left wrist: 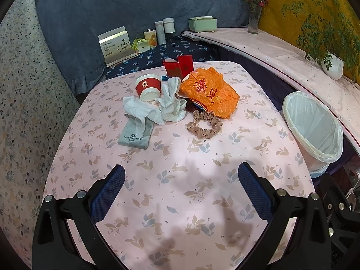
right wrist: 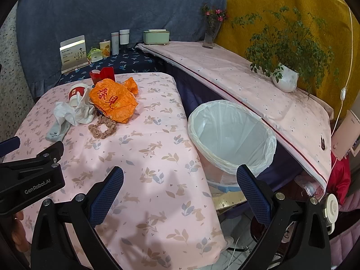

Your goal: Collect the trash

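Orange bag (left wrist: 210, 92), crumpled, red lettering, mid-frame on pink cloth. Left of it: white tissues (left wrist: 155, 106), wadded, touching tipped red-white paper cup (left wrist: 148, 87). Red carton (left wrist: 178, 66) upright behind. Lined bin (left wrist: 313, 130), upright, right edge w/ white liner.

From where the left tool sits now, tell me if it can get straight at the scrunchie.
Probably yes. The left tool is open and empty, and only bare tablecloth lies between it and the scrunchie, which sits at the near edge of the pile, beside the orange bag.
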Tool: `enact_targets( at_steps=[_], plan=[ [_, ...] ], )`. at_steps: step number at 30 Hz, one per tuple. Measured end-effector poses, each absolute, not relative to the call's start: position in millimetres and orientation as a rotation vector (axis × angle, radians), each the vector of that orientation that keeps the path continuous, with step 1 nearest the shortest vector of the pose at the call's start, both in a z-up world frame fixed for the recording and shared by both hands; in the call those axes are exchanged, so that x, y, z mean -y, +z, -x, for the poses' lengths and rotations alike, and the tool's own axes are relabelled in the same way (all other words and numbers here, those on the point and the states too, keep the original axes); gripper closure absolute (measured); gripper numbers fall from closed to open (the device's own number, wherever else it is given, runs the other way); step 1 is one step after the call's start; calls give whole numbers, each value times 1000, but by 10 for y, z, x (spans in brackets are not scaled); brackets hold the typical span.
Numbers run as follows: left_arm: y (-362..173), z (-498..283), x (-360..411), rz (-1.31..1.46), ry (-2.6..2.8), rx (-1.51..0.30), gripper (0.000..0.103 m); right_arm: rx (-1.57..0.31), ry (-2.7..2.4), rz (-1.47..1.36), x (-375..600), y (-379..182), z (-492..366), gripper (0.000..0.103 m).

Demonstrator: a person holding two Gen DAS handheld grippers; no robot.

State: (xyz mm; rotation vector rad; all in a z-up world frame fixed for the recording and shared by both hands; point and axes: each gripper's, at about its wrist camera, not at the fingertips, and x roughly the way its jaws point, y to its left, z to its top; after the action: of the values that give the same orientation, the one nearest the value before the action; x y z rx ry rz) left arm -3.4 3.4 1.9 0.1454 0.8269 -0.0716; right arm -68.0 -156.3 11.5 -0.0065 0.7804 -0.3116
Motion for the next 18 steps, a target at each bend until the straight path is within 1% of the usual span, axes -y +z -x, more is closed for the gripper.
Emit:
enact_targets(
  at_steps=[18],
  plan=[
    [-10, 4, -10, -143, -72, -830, 7, -783, -330, -21, 1664, 85, 659, 7]
  ],
)
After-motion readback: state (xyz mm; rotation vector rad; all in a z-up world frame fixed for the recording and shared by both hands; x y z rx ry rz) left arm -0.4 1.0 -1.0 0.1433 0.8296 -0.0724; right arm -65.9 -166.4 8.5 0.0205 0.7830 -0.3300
